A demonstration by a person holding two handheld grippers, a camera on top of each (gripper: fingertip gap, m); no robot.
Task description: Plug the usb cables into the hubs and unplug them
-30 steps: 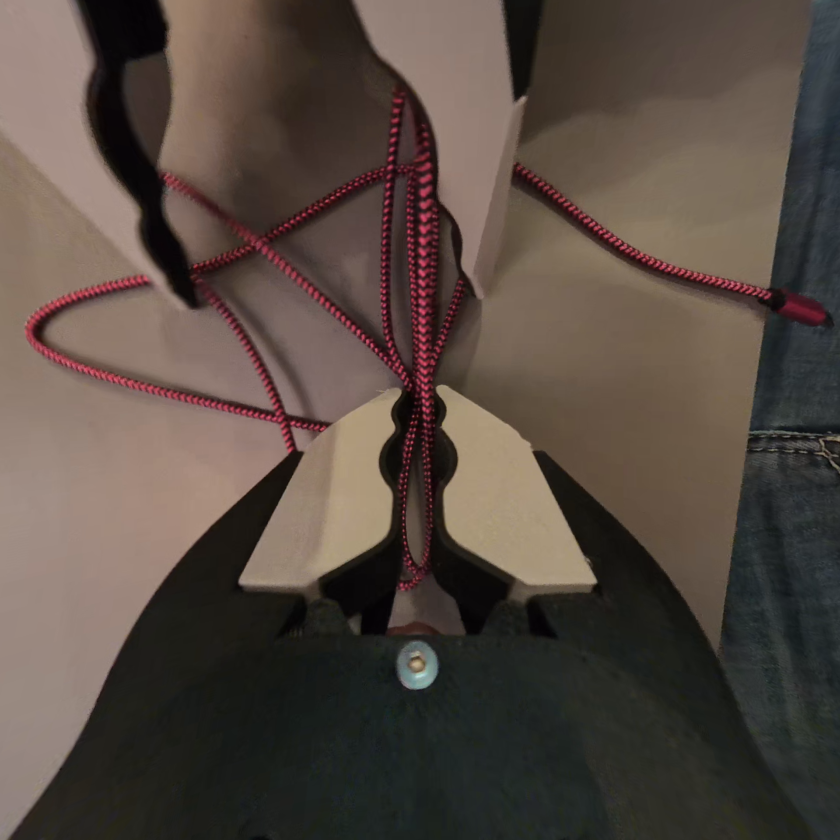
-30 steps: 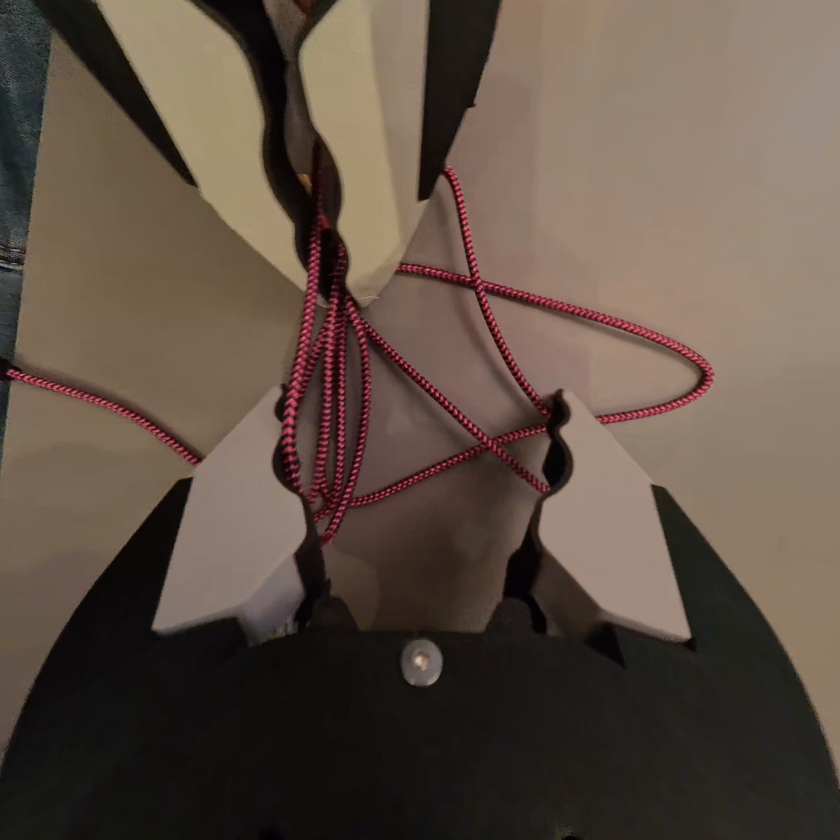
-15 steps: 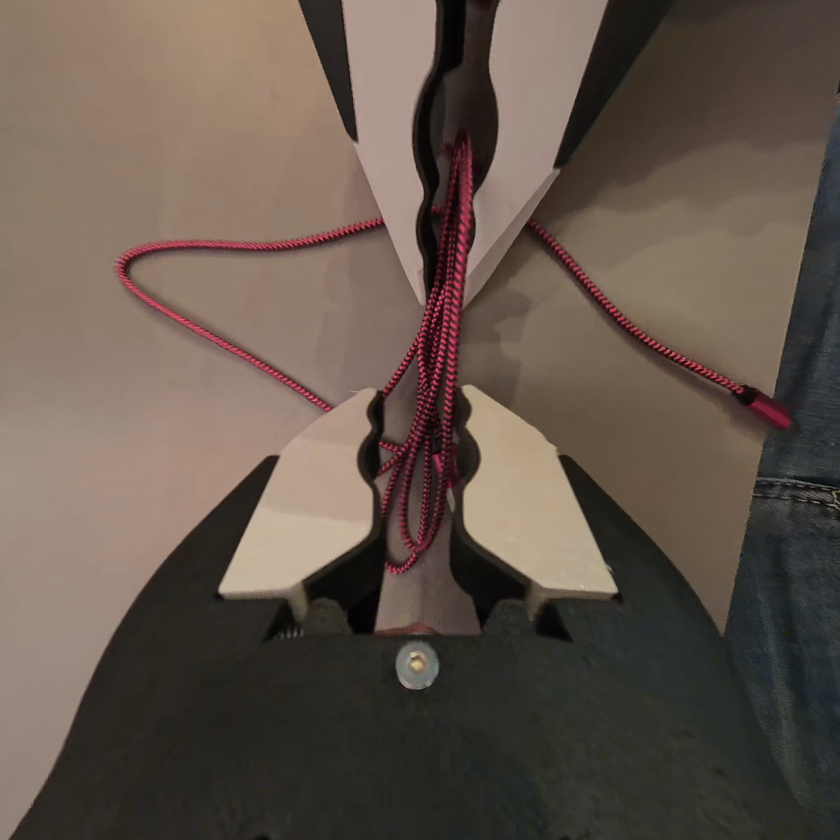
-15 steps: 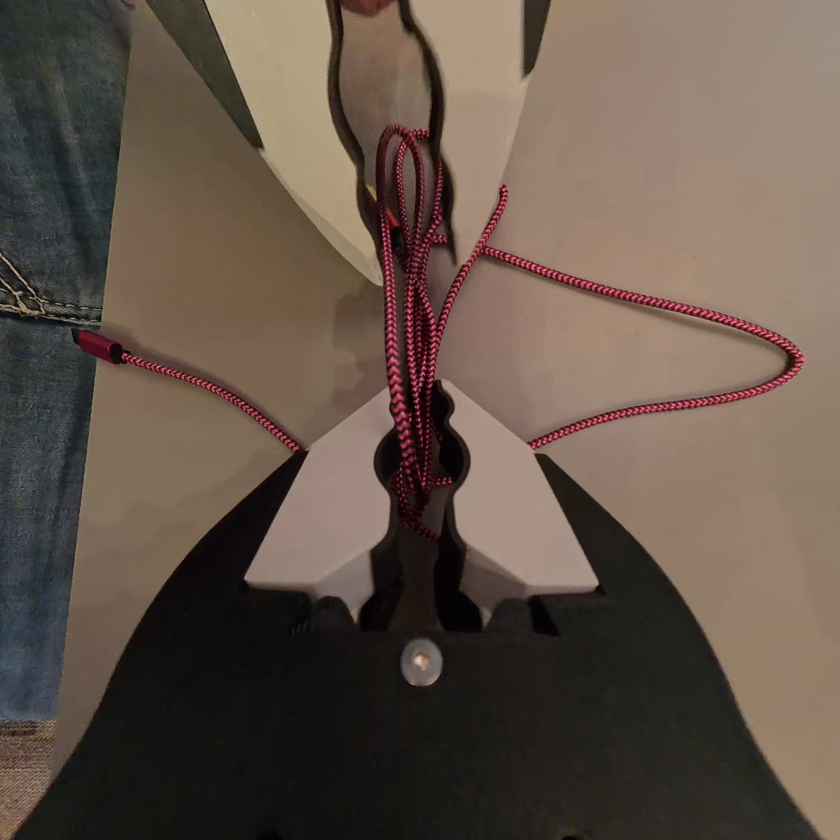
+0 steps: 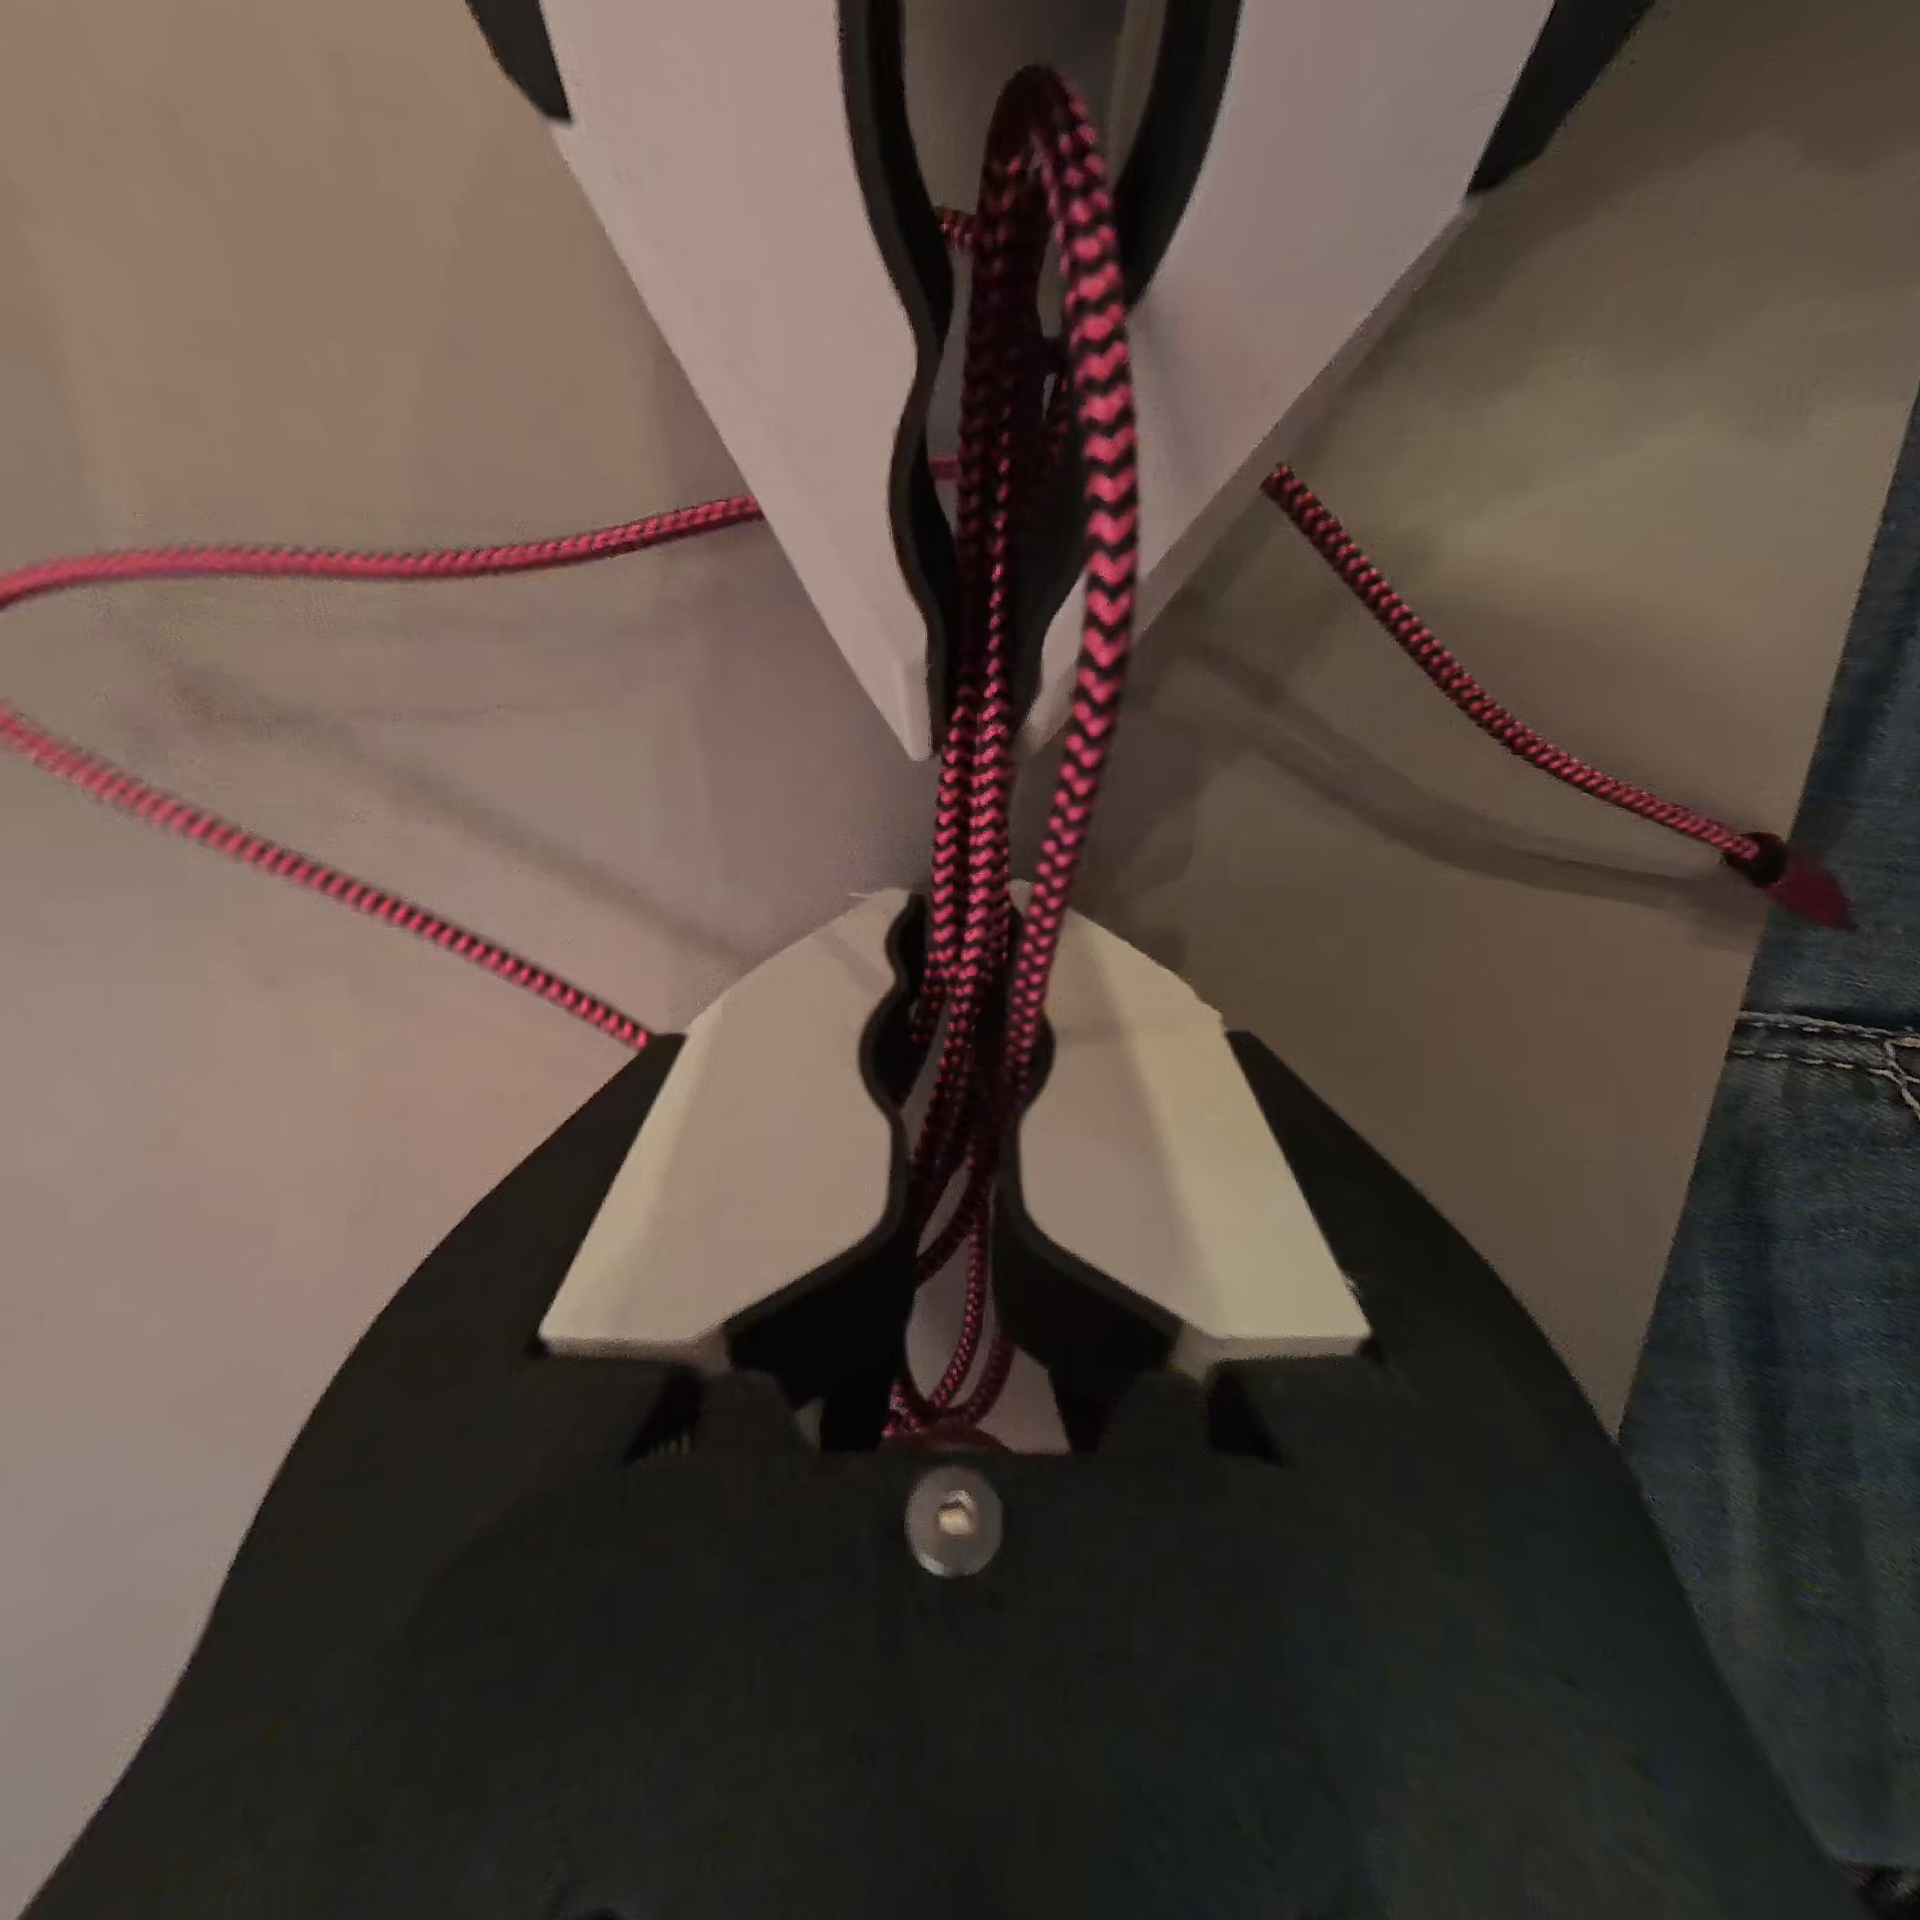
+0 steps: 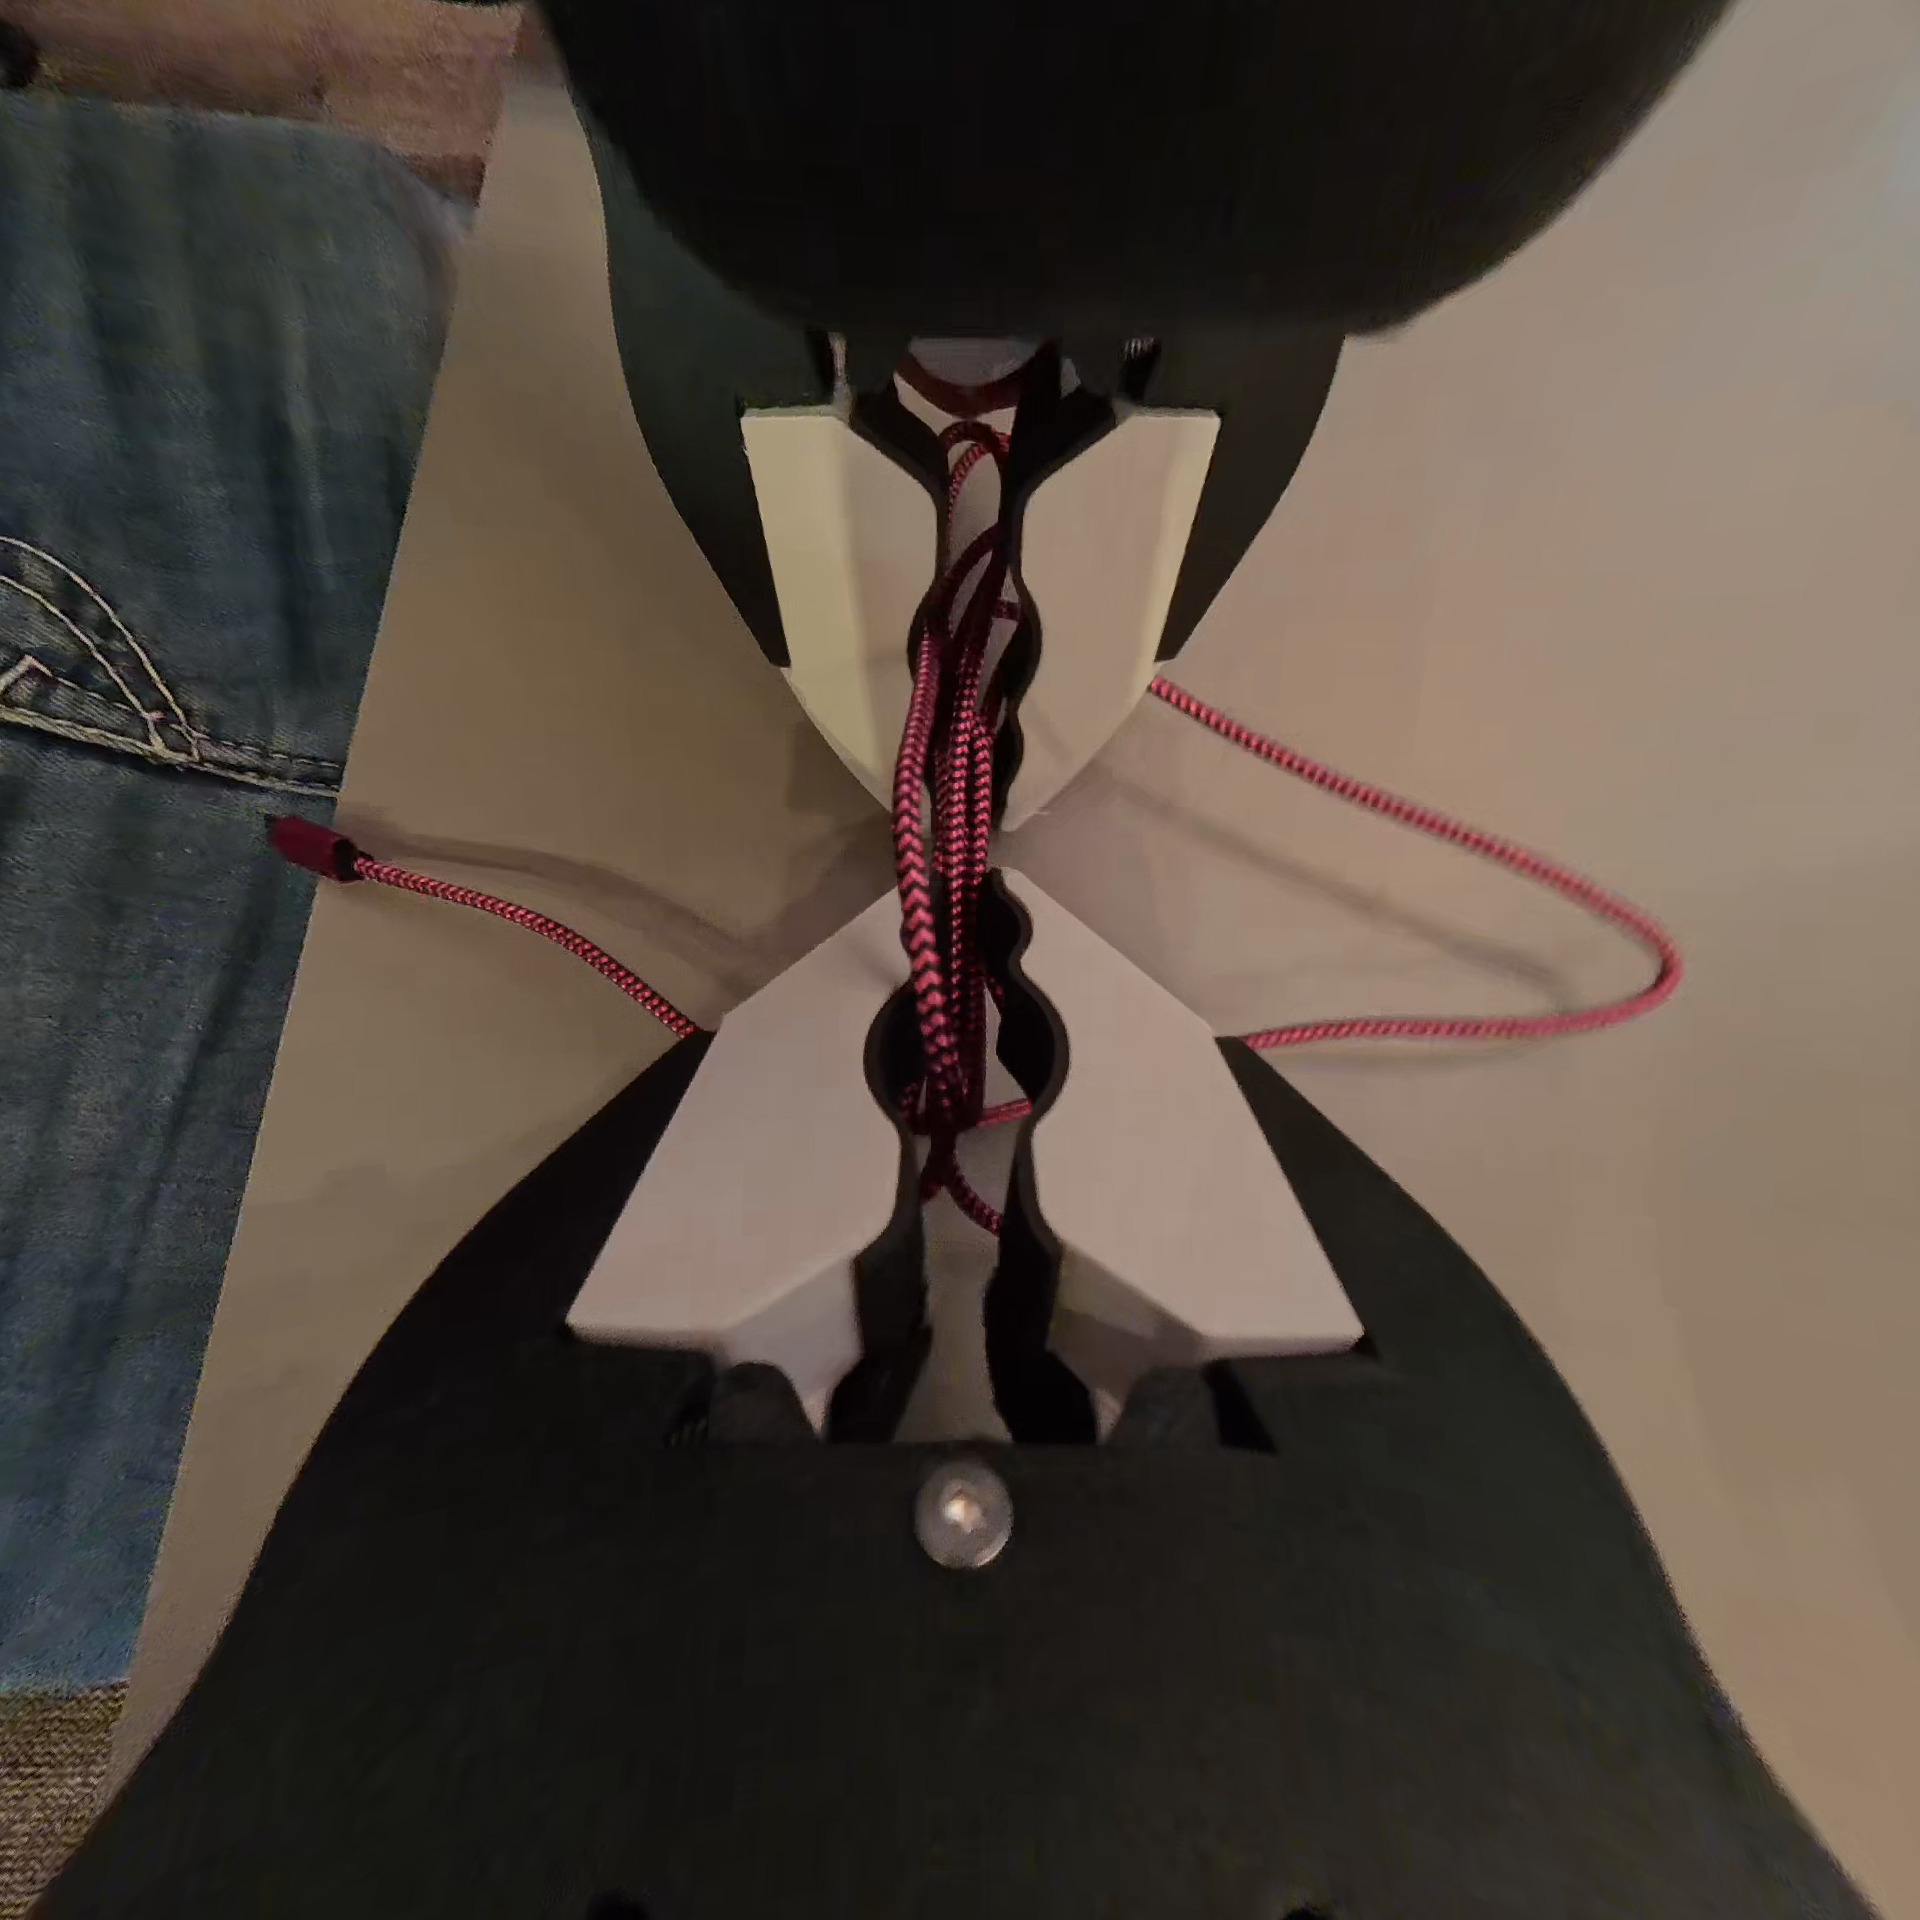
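Left gripper (image 5: 961, 935), right gripper (image 6: 961, 914) both clamp bundled pink-black braided cable (image 5: 987, 831); strands probably tangle, snagging red plug (image 6: 307, 840).

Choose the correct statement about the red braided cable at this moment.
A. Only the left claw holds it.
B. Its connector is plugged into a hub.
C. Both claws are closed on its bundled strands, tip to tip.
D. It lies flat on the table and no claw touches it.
C: the left claw and right claw both pinch the bundled cable, while its connector hangs free at the table edge.
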